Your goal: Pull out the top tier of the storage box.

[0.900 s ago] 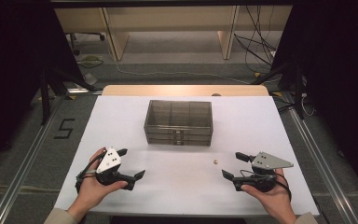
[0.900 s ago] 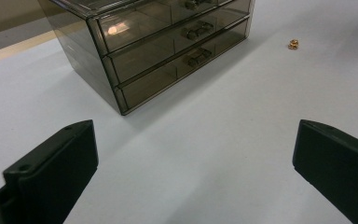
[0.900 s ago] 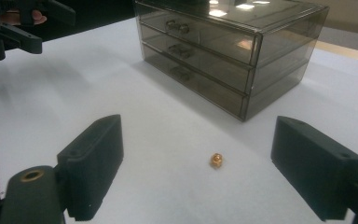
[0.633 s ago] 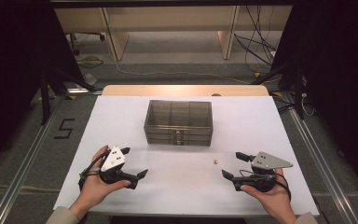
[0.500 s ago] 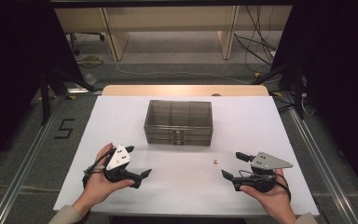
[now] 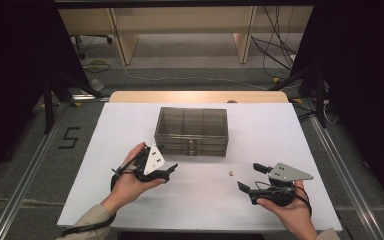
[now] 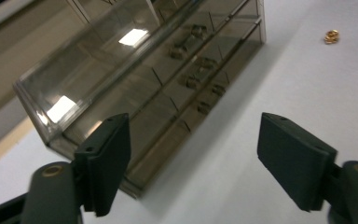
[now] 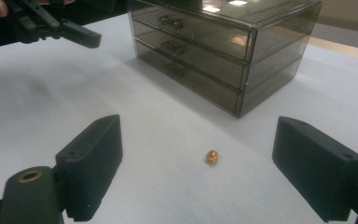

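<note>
While both grippers' fingers stand spread, a drawer box [image 6: 191, 131] sits beyond the gold nut [image 6: 231, 173].

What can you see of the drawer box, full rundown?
The drawer box is smoky, see-through plastic, rectangular, with three stacked drawers, all shut, each with small handles on the front. It stands upright near the middle of the white table, front toward the person. Dividers show through the top. Nothing touches it but the table.
</note>
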`<act>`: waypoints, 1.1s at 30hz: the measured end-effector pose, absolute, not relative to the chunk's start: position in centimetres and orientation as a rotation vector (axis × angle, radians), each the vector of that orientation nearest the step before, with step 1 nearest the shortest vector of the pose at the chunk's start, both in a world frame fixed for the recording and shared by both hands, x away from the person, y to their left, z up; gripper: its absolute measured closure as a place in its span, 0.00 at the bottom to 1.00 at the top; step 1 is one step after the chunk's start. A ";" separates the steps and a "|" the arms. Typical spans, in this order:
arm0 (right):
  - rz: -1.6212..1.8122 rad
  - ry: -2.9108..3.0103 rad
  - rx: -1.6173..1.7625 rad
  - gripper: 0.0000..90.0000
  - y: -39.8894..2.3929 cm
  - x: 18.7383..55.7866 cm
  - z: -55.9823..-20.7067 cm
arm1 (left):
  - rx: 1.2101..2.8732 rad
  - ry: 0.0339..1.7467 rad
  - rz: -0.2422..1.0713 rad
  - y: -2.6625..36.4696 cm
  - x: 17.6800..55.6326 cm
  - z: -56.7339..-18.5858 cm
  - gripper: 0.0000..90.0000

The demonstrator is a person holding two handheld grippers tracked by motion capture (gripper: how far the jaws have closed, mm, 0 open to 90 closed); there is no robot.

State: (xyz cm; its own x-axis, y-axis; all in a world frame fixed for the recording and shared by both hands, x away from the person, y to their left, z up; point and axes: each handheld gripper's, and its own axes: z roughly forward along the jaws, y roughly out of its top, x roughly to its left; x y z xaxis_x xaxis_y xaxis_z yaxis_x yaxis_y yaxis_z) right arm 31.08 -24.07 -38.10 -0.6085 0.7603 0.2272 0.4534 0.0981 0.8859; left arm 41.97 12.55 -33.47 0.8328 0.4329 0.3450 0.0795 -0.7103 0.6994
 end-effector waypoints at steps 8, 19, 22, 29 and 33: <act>1.508 2.095 1.208 0.19 -23.9 31.1 -38.1 | 2.313 0.202 0.840 9.9 42.5 -34.6 0.46; 1.517 2.095 1.206 0.19 -24.0 31.1 -38.2 | 2.313 0.134 0.945 7.8 43.1 -35.5 0.58; 1.516 2.096 1.209 0.19 -24.0 31.1 -38.2 | 2.313 0.135 0.960 7.4 43.3 -35.8 0.65; 1.520 2.095 1.210 0.19 -24.0 31.2 -38.2 | 2.323 0.102 1.045 6.6 43.2 -36.3 0.72; 1.521 2.099 1.209 0.19 -24.0 31.2 -38.2 | 2.321 0.109 1.093 6.2 43.0 -36.3 0.78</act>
State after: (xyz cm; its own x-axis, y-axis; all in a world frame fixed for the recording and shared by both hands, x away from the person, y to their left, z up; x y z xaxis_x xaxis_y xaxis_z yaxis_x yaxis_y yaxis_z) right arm 31.17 -24.01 -38.20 -0.6103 0.7557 0.2374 0.4608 0.0950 0.8824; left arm 43.01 6.17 -36.29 0.6631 0.3017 0.6851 -0.1605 -0.8366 0.5237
